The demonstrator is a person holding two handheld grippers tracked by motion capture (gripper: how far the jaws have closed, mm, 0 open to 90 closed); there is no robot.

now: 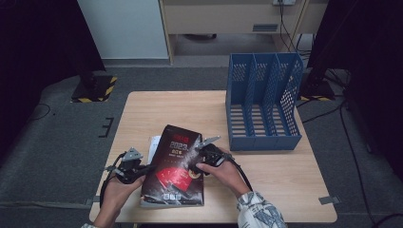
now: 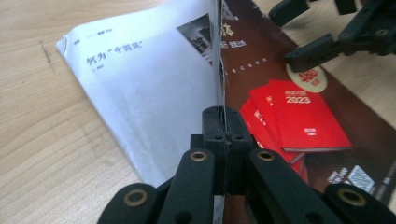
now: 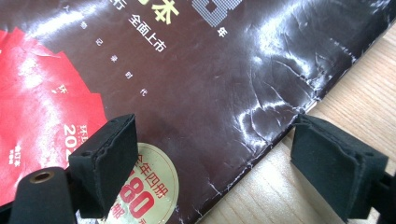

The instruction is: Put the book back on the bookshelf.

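A: While the magazine (image 1: 175, 167) lies on the near half of the wooden table (image 1: 266, 180), its left edge is seen to be raised. What is recorded for the left gripper (image 1: 144, 169)?

B: Its jaws are fully closed on the lifted dark cover (image 2: 299, 107), which is clamped edge-on between the pads in the left gripper view. A white inner page (image 2: 149, 93) with printed characters is exposed to the left of that cover and is seen lying lower, toward the table.

A: And the right gripper (image 1: 199, 154)?

B: Its jaws are held wide apart. In the right gripper view one pad (image 3: 108, 163) is placed over the glossy cover near a round gold sticker (image 3: 147, 191), and the other pad (image 3: 334, 165) is placed beyond the magazine's edge, over bare wood. Nothing is gripped between them; whether the pads rest on the cover cannot be told.

A: Surroundings?

B: A blue file rack (image 1: 263, 102) with three compartments is stood on the far right part of the table, well apart from the magazine. Red booklets (image 2: 299, 116) are printed on the cover's lower part.
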